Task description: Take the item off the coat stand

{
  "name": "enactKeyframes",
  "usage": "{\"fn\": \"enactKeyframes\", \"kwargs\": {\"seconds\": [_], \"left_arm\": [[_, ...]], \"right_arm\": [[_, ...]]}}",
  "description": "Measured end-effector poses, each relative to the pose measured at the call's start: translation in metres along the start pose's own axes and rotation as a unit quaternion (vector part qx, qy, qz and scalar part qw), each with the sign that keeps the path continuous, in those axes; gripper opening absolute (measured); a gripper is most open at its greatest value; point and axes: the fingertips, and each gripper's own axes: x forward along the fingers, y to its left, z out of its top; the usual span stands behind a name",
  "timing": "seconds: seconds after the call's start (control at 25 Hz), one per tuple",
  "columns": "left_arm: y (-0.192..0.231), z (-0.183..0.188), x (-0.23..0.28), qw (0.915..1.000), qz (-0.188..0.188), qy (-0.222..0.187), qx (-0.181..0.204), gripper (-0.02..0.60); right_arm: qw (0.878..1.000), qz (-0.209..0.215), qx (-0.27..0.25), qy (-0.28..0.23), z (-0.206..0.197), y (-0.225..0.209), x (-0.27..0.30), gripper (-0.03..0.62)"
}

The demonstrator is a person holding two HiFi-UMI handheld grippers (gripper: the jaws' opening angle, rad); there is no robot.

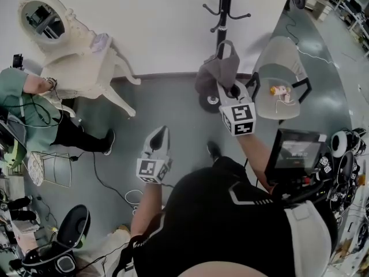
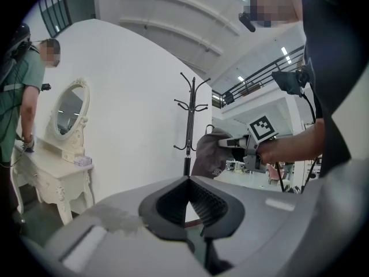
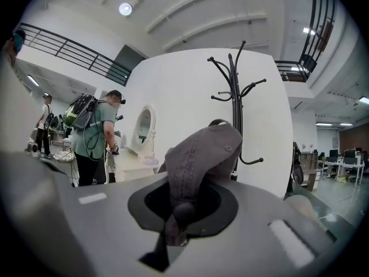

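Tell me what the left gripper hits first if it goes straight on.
Probably the pole of the coat stand, which stands dead ahead of the left gripper and its closed tips. The cap sits just right of that line. Depth is hard to judge.

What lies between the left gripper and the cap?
Nothing stands there: in the head view, only bare floor separates the left gripper from the cap.
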Motion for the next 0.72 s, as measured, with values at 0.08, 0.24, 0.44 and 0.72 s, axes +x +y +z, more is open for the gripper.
{"fn": "enactKeyframes", "kwargs": {"seconds": [0.08,0.24,0.44,0.72], "left_arm": [[0.000,0.004,-0.004,1.0000,0.001,-0.004,0.005,0.000],[-0.003,0.010,-0.011,0.9999,0.003,-0.007,0.009,0.000],[-0.007,0.027,-0.016,0.9992,0.009,-0.037,0.011,0.000],[-0.020,0.048,-0.012,0.9987,0.008,-0.048,0.013,0.002]], "right_arm": [[1.000,0.002,-0.005,0.000,0.003,0.004,-0.008,0.032],[1.000,0.004,0.002,-0.002,0.009,0.009,-0.029,0.032],[1.000,-0.002,-0.003,0.003,0.013,0.006,-0.055,0.032],[1.000,-0.001,-0.003,-0.009,0.024,-0.007,-0.079,0.032]]}}
